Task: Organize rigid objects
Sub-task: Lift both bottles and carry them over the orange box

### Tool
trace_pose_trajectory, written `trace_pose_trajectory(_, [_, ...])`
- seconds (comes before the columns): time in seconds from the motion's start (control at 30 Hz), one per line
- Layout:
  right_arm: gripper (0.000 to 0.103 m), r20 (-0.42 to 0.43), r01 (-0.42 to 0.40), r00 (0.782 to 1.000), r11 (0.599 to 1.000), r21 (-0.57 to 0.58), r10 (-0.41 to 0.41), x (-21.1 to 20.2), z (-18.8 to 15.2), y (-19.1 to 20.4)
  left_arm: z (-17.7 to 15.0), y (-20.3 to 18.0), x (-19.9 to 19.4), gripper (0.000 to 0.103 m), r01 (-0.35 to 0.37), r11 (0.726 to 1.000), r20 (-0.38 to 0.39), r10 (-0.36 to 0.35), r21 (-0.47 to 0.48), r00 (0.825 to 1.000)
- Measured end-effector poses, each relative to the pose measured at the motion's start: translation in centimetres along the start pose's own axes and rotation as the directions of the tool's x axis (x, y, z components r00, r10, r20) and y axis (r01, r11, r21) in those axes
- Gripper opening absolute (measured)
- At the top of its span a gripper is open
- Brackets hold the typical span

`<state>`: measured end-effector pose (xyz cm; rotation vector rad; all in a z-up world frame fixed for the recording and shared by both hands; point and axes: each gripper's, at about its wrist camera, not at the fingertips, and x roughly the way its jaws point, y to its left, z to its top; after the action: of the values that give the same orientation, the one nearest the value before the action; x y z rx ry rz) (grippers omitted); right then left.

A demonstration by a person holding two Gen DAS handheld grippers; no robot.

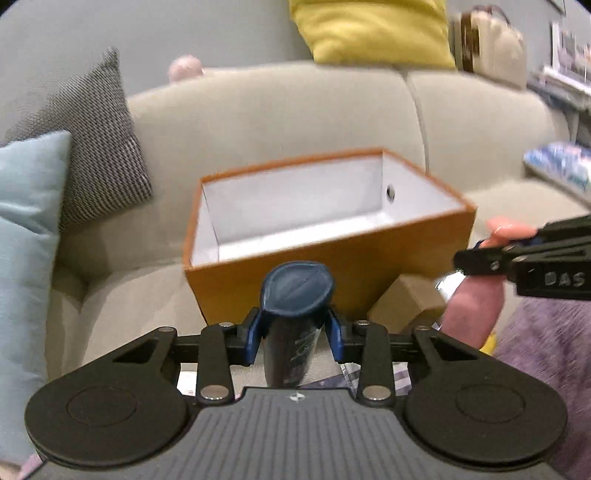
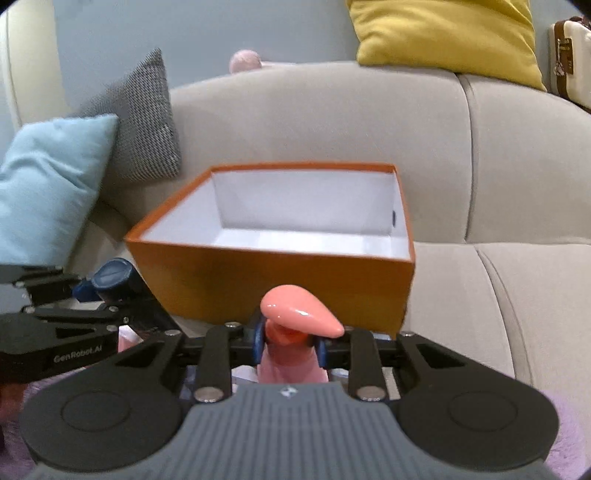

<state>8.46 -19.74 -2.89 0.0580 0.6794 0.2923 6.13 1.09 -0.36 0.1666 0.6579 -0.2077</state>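
Observation:
An open orange box (image 1: 332, 269) with a white inside stands on the beige sofa; it also shows in the right wrist view (image 2: 280, 284). My left gripper (image 1: 295, 332) is shut on a dark blue bottle (image 1: 297, 291) with a ribbed cap, held upright just in front of the box. My right gripper (image 2: 290, 341) is shut on a pink bottle (image 2: 299, 310) with a teardrop cap, also just before the box. The pink bottle (image 1: 476, 302) and right gripper show at the right of the left wrist view. The blue bottle (image 2: 112, 275) shows at the left of the right wrist view.
A small tan carton (image 1: 406, 302) lies by the box's near right corner. Light blue (image 2: 48, 184), grey checked (image 2: 140, 122) and yellow (image 2: 447, 33) cushions sit along the sofa. A purple fuzzy fabric (image 1: 546, 350) lies at the lower right. Shelves (image 1: 565, 85) stand to the far right.

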Motion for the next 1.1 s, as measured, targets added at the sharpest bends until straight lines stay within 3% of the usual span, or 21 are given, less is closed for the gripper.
trace_pose_trajectory(0.27, [0.027,0.088,-0.156,0.984,0.988,0.005,0.155,-5.4,3.4,2.0,2.9,-0.5,-6.8,0.041,0.068,0.995,0.112,-0.06,-0.075,0.992])
trace_pose_trajectory(0.57, [0.027,0.191,-0.305,0.932,0.951,-0.053,0.309,-12.3,7.6,4.4,7.0,1.2,-13.8,0.041,0.172,0.978,0.173,-0.15,-0.12,0.973])
trace_pose_trajectory(0.77, [0.027,0.238,-0.366,0.895,0.926,-0.093,0.377,-15.7,10.2,5.3,9.5,2.5,-17.2,0.041,0.18,0.977,0.224,-0.152,-0.111,0.963])
trace_pose_trajectory(0.9, [0.027,0.233,-0.373,0.891,0.921,-0.111,0.389,-16.1,11.2,5.8,10.5,3.2,-17.4,0.041,0.193,0.975,0.223,-0.165,-0.111,0.961])
trace_pose_trajectory(1.1, [0.027,0.172,-0.334,0.922,0.938,-0.096,0.346,-12.8,13.0,5.5,12.6,5.1,-14.2,0.041,0.225,0.967,0.19,-0.2,-0.122,0.961])
